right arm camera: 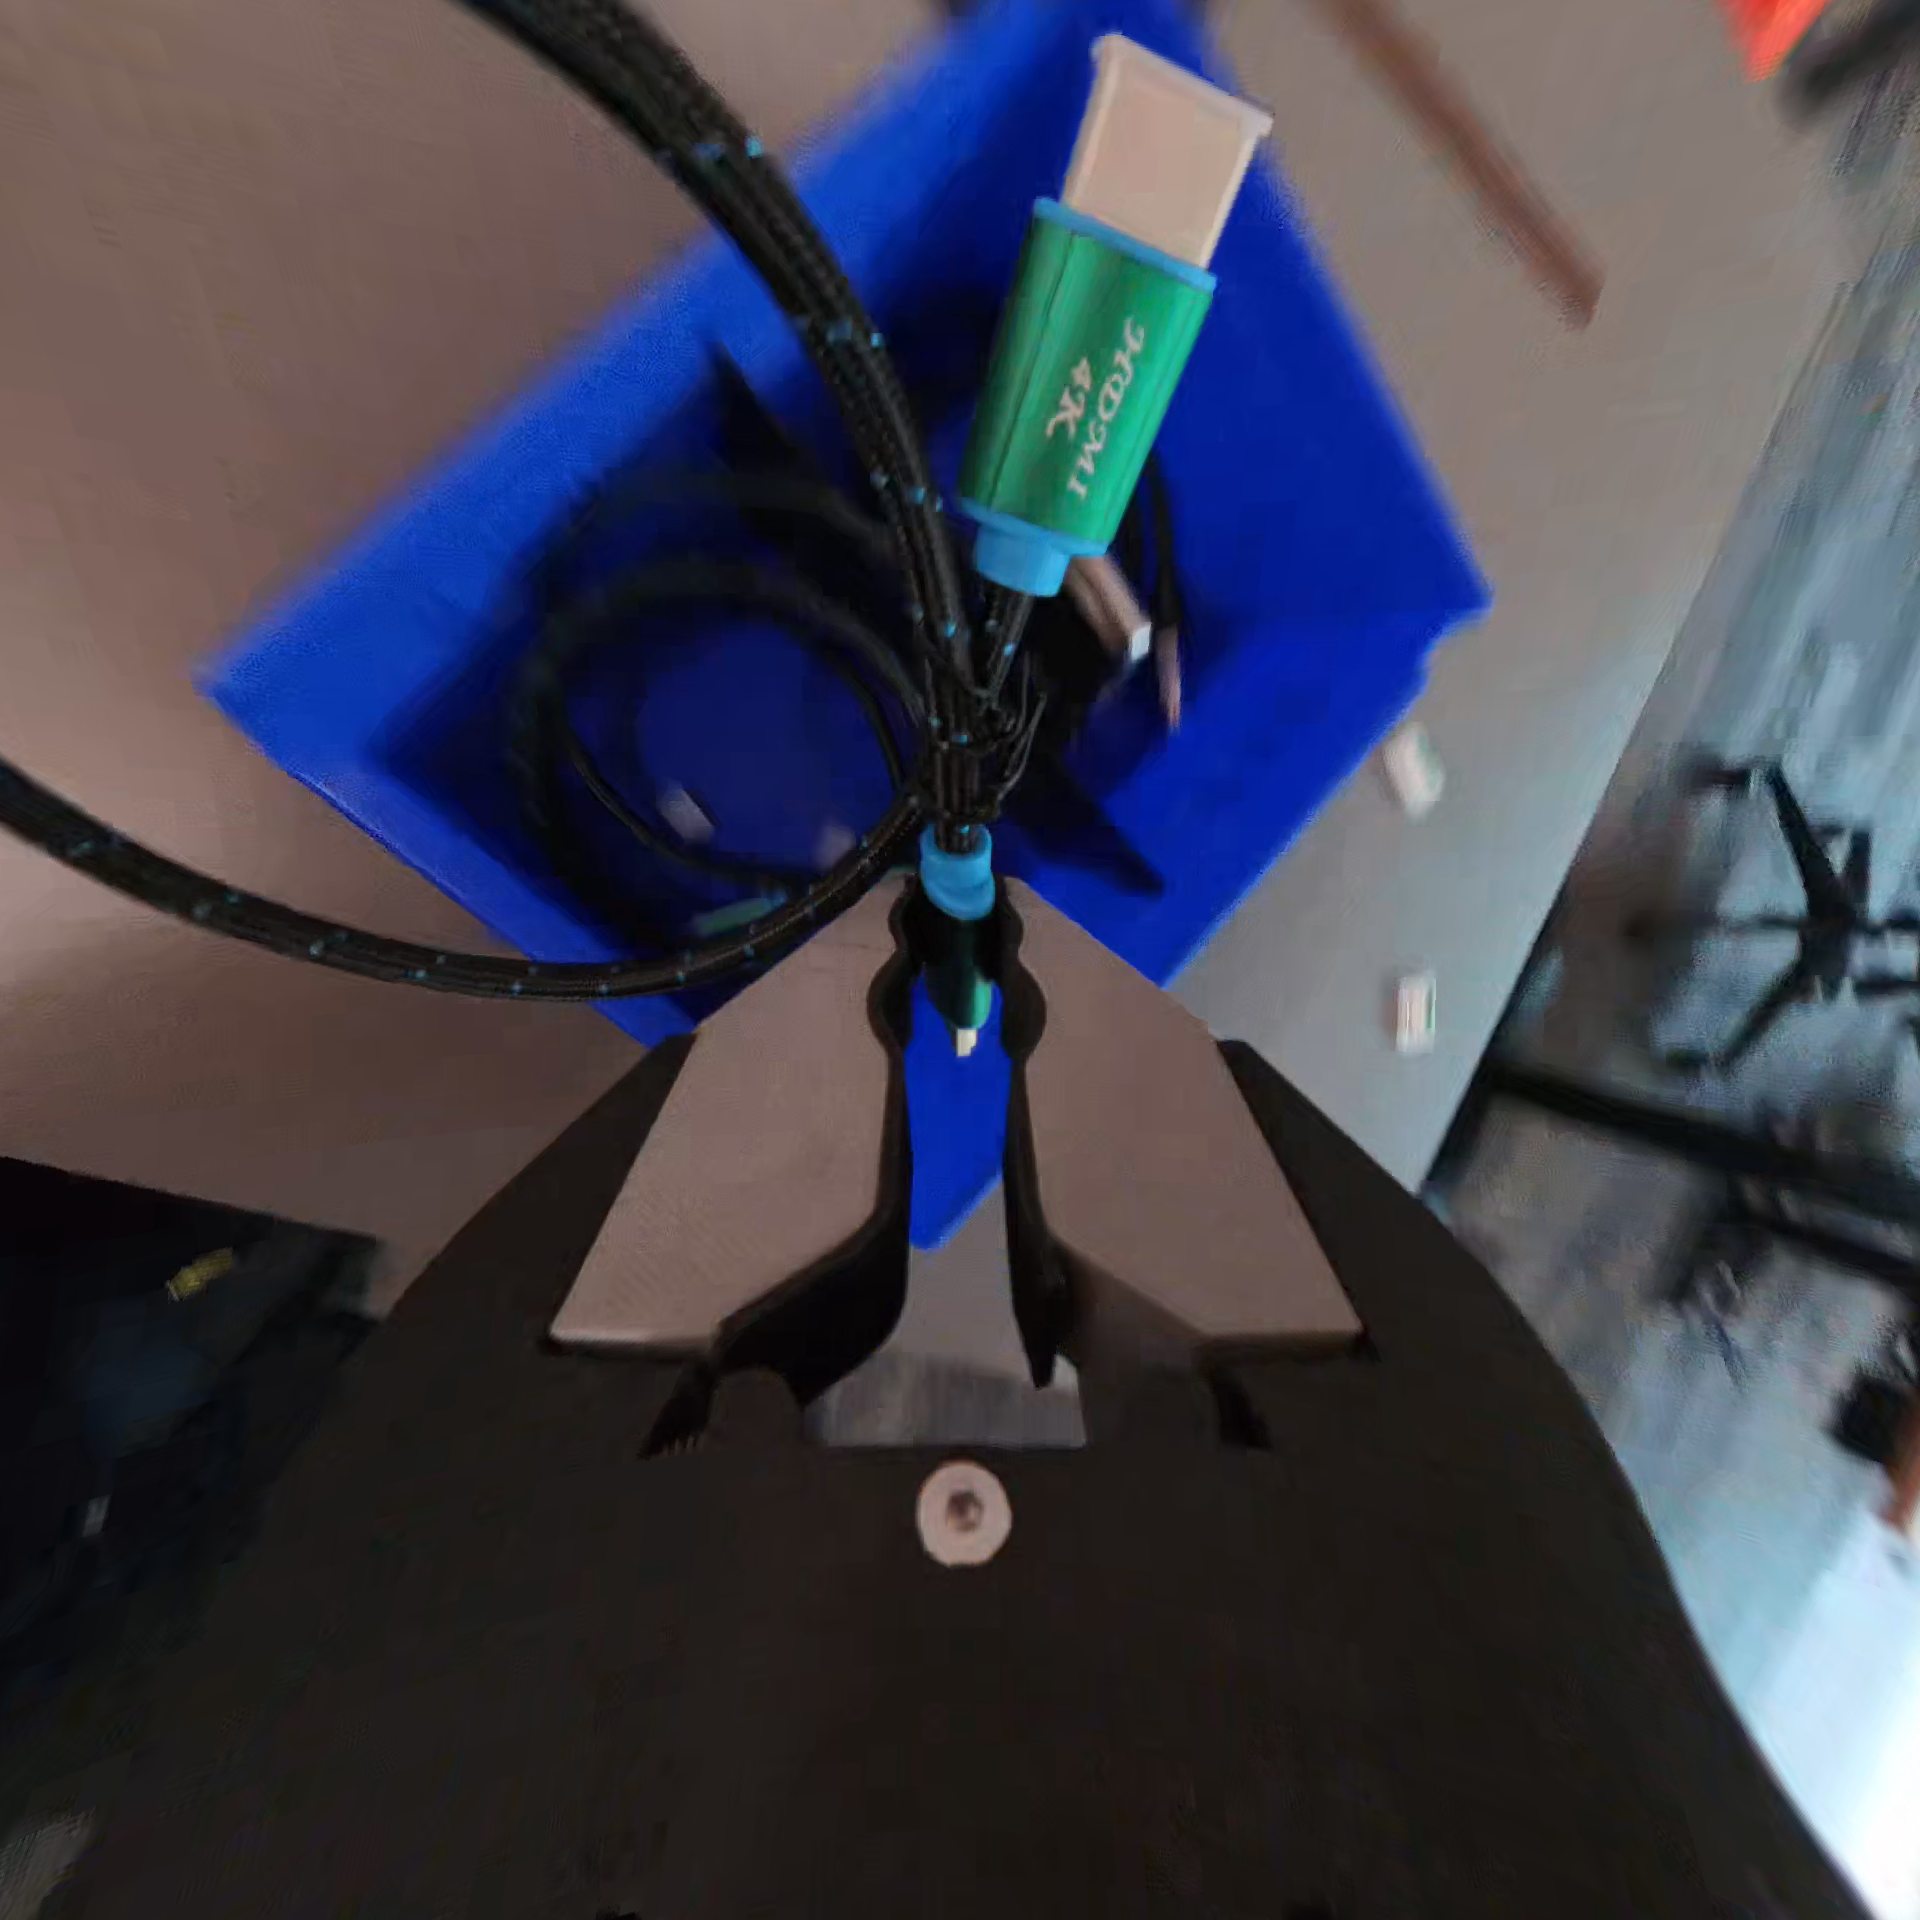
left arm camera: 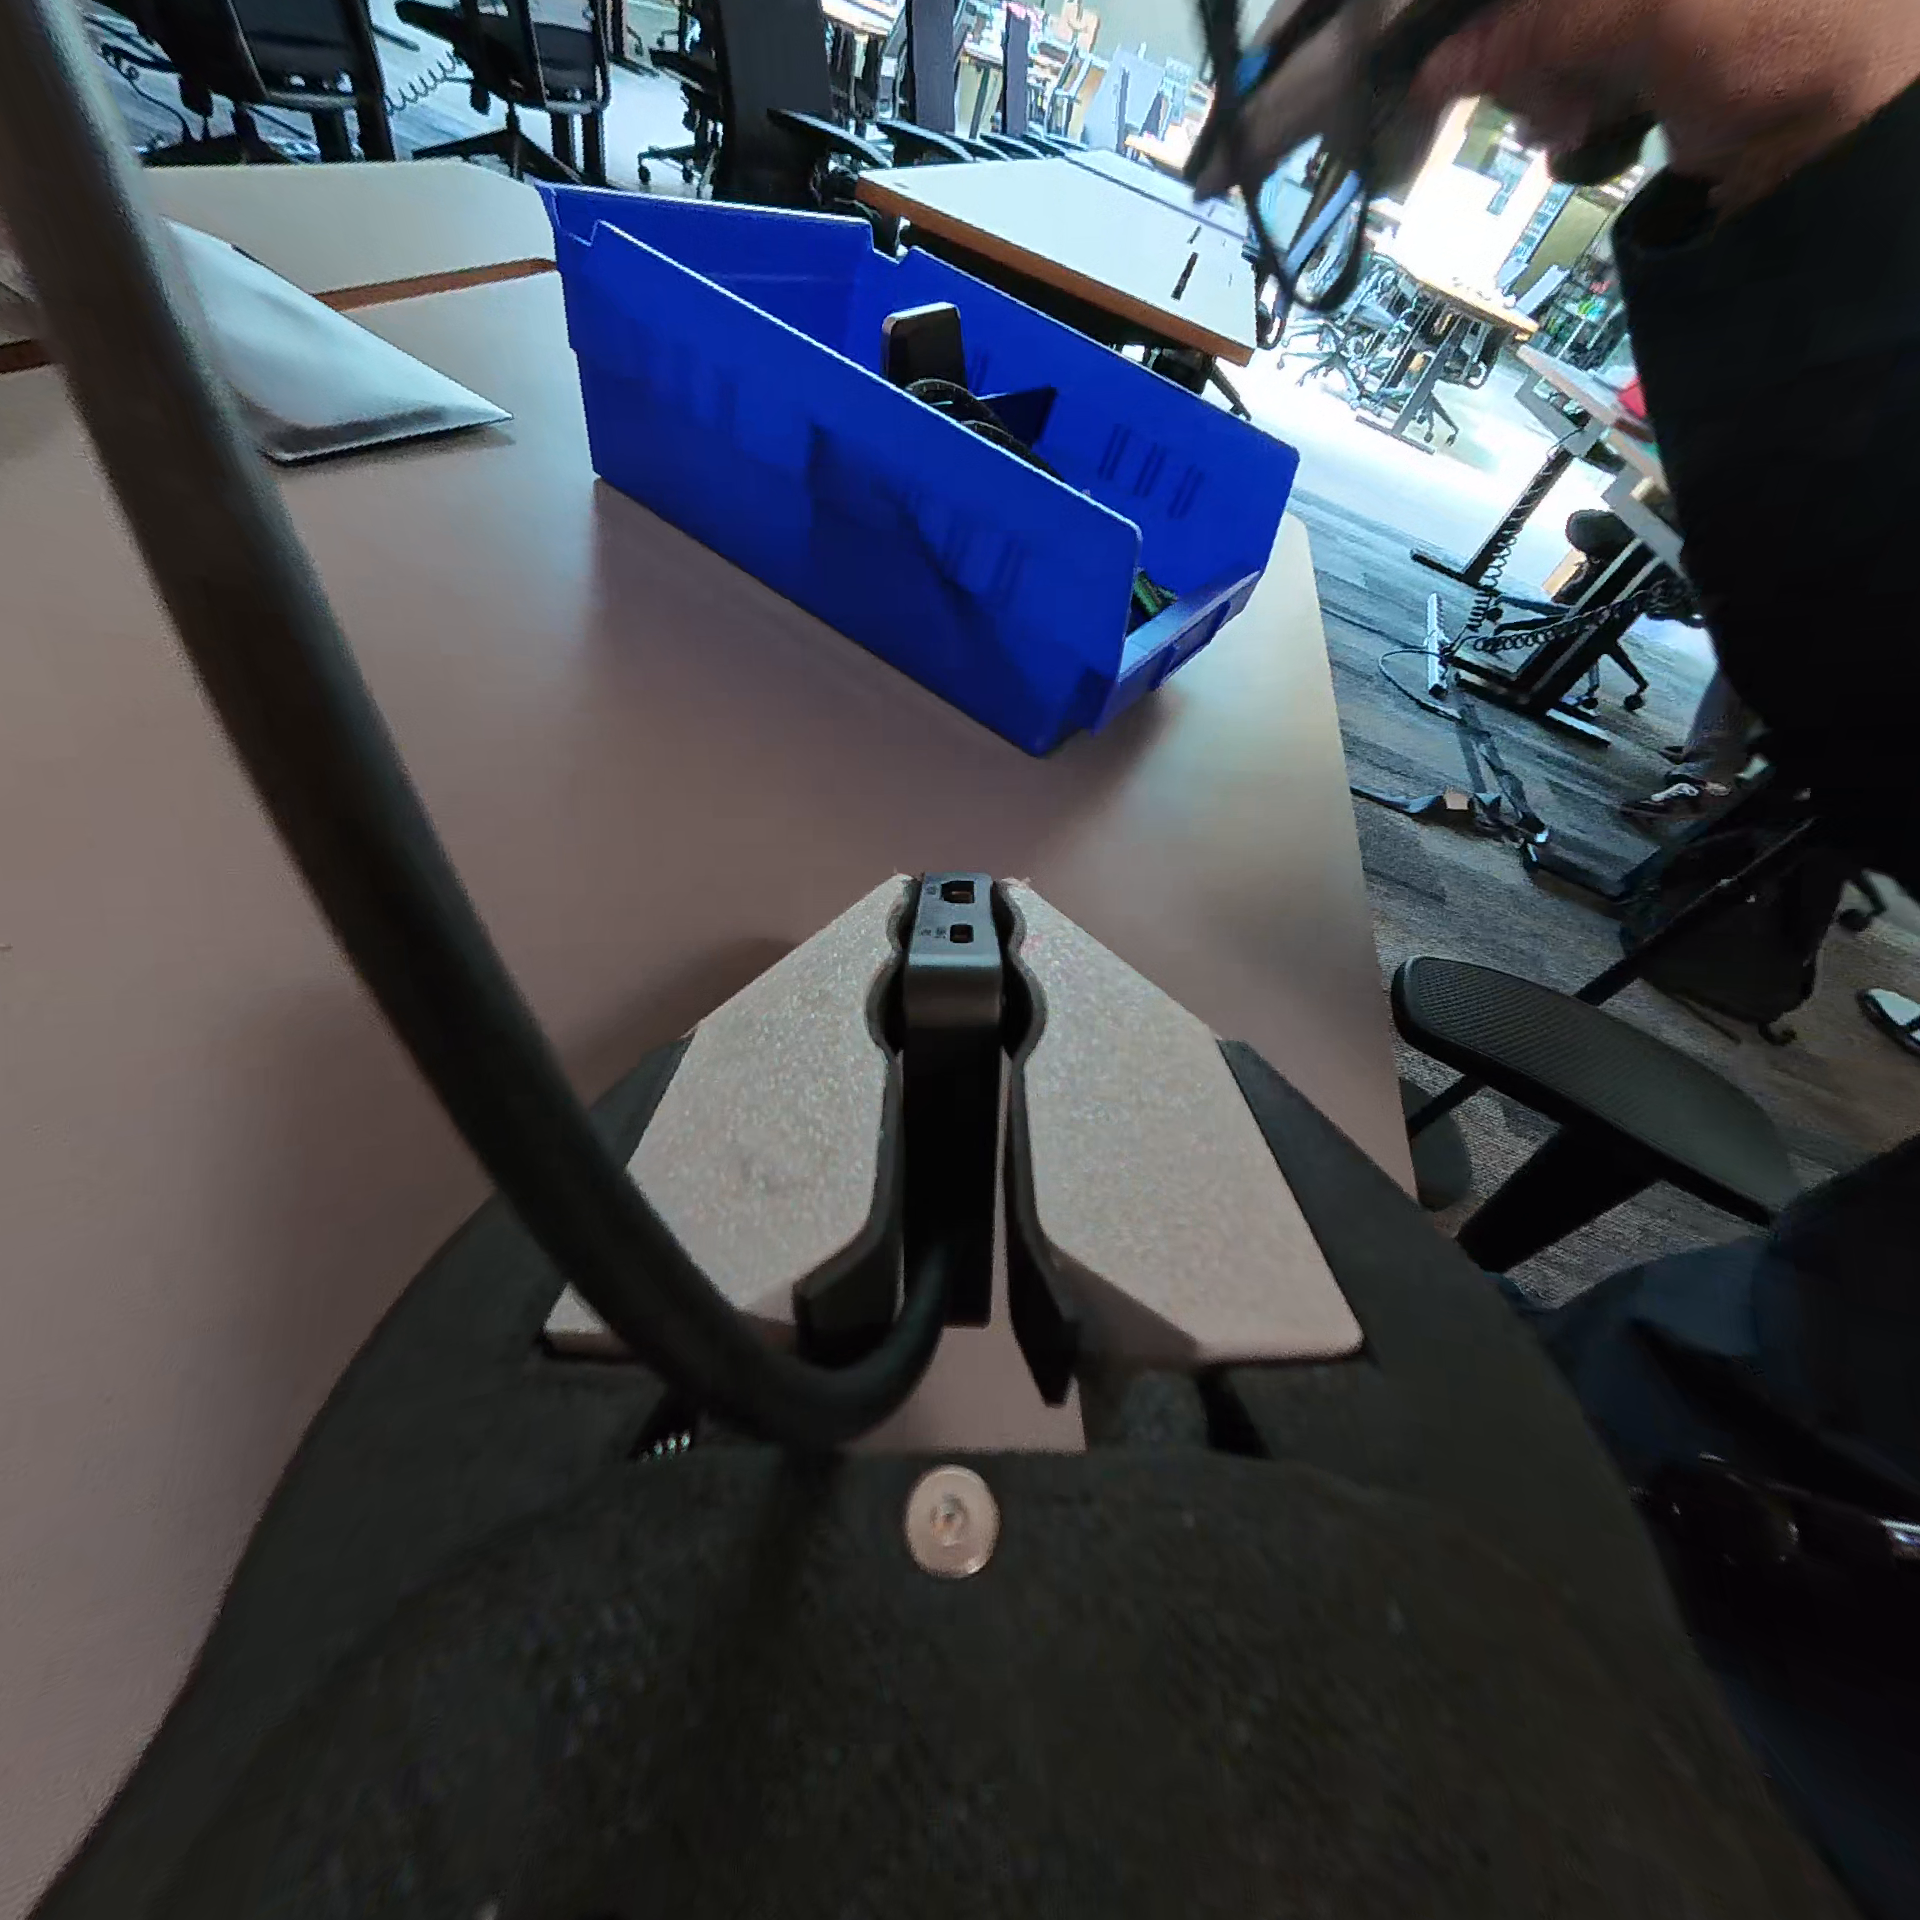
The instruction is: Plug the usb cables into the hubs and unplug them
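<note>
In the left wrist view, the left gripper (left arm camera: 954, 914) is pressed together on a black plug (left arm camera: 952, 961), and the plug's smooth black cable (left arm camera: 343, 790) bends out behind the fingers and rises up the left side of the picture. The gripper is low over a light brown table (left arm camera: 436, 665). Farther on the table stands a blue bin (left arm camera: 831, 488) with dark cables inside, and a grey flat device (left arm camera: 312, 364) lies to its left. In the right wrist view, the right gripper (right arm camera: 956, 914) pinches the second green connector (right arm camera: 964, 977) of a black braided cable (right arm camera: 436, 961). Its loops and one green connector with a pale cap (right arm camera: 1091, 364) hang in front of the fingers, above the blue bin (right arm camera: 1299, 499), which holds more dark cables. The background here is blurred.
</note>
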`<state>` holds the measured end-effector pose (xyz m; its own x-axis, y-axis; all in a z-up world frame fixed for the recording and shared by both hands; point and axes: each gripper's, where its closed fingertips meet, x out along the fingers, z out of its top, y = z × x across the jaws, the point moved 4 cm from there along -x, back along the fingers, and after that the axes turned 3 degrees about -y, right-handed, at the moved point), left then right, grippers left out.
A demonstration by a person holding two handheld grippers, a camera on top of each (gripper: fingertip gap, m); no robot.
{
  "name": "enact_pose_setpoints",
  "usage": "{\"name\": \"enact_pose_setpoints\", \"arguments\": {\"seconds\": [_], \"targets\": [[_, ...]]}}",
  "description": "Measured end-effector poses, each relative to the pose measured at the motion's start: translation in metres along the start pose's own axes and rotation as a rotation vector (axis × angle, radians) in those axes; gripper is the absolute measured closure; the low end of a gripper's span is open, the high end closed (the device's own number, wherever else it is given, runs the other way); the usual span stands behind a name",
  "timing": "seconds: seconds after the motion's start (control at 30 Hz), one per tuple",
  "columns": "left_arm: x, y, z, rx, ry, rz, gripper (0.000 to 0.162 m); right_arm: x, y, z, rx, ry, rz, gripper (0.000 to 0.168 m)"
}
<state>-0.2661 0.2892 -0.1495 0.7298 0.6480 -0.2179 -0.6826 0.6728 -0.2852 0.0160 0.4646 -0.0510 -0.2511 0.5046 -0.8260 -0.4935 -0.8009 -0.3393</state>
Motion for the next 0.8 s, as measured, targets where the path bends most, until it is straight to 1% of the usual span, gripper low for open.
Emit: {"name": "enact_pose_setpoints", "arguments": {"seconds": [0.1,0.2,0.23,0.27,0.33,0.4,0.5,0.57,0.6,0.63,0.7,0.73,0.77,0.8], "targets": [[0.002,-0.001,-0.002,0.005,0.015,0.001,0.151,0.052,-0.001,-0.041,-0.021,0.301,0.005,0.16],[0.002,0.001,-0.006,0.025,0.041,0.024,0.151,0.093,0.004,-0.07,-0.081,0.506,-0.001,0.157],[0.001,0.002,-0.007,0.025,0.046,0.028,0.151,0.099,0.007,-0.078,-0.092,0.552,0.01,0.157],[0.001,0.003,-0.007,0.02,0.045,0.029,0.151,0.101,0.007,-0.082,-0.093,0.572,0.014,0.151],[0.0,0.003,-0.006,-0.007,0.036,0.017,0.151,0.097,0.005,-0.086,-0.066,0.563,0.035,0.143],[0.001,0.0,-0.005,-0.036,0.025,-0.014,0.151,0.086,0.0,-0.086,-0.025,0.53,0.056,0.135],[0.002,-0.005,-0.003,-0.06,0.016,-0.066,0.151,0.061,-0.013,-0.077,0.041,0.446,0.032,0.123],[0.003,-0.011,-0.003,-0.069,0.013,-0.114,0.151,0.046,-0.01,-0.059,0.091,0.316,0.057,0.12],[0.003,-0.014,-0.002,-0.072,0.009,-0.145,0.151,0.04,0.002,-0.044,0.105,0.223,0.118,0.12],[0.003,-0.02,-0.001,-0.072,0.002,-0.188,0.151,0.034,0.024,-0.025,0.098,0.109,0.228,0.12],[0.001,-0.033,0.005,-0.081,-0.035,-0.3,0.151,0.014,0.091,0.014,0.018,-0.125,0.564,0.12],[-0.001,-0.038,0.008,-0.091,-0.055,-0.353,0.15,0.002,0.126,0.026,-0.027,-0.205,0.737,0.122],[-0.003,-0.042,0.01,-0.1,-0.074,-0.392,0.151,-0.007,0.155,0.035,-0.064,-0.261,0.863,0.121],[-0.005,-0.044,0.013,-0.108,-0.092,-0.419,0.15,-0.012,0.179,0.043,-0.093,-0.31,0.936,0.122]]}}
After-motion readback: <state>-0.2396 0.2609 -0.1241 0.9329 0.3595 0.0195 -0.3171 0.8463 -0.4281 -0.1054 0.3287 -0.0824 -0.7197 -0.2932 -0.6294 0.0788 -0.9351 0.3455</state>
